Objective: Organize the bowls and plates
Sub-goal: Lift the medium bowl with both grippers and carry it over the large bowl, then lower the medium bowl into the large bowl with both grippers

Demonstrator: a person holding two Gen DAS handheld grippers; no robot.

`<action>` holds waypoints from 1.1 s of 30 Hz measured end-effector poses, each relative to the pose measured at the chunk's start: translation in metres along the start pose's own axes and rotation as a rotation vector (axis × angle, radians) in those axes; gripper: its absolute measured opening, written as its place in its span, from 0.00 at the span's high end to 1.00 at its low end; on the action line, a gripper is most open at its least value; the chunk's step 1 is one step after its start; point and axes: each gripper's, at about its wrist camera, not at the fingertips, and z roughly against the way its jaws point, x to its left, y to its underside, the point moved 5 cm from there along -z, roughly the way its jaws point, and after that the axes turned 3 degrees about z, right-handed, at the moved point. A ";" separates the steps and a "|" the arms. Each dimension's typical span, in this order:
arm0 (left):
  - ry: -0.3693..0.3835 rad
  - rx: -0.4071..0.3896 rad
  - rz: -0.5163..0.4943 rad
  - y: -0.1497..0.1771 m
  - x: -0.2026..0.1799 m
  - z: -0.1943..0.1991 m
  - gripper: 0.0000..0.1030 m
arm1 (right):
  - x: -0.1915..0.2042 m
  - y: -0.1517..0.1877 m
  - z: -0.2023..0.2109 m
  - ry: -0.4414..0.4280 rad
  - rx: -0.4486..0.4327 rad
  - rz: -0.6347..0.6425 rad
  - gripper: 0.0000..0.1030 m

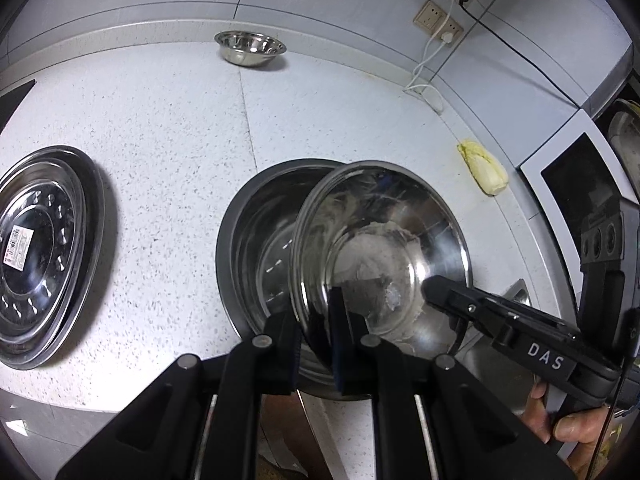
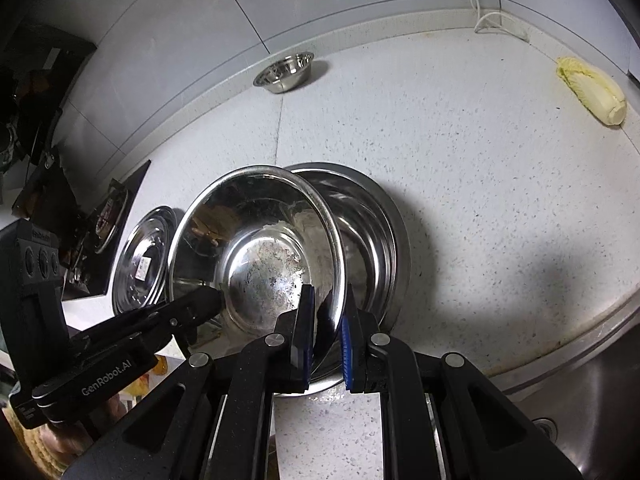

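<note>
A pale yellow cabbage (image 2: 592,94) lies on the speckled white countertop (image 2: 480,200) at about two o'clock, with wall sockets (image 1: 434,20) and a white cable (image 1: 428,60) at one o'clock beyond.

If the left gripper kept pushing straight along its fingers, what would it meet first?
The left gripper is already shut on the rim of the tilted steel bowl. Straight on, it would likely drive that bowl into the larger steel basin beneath; depth is hard to judge.
</note>
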 end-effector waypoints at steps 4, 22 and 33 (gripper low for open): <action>-0.007 0.026 0.004 -0.002 0.001 -0.010 0.89 | -0.005 0.000 -0.006 -0.005 0.016 -0.004 0.90; -0.029 0.067 0.036 -0.010 0.009 -0.034 0.89 | -0.017 -0.001 -0.026 -0.016 0.056 -0.029 0.90; -0.027 0.065 0.043 -0.013 0.014 -0.037 0.89 | -0.014 -0.001 -0.032 0.000 0.063 -0.030 0.90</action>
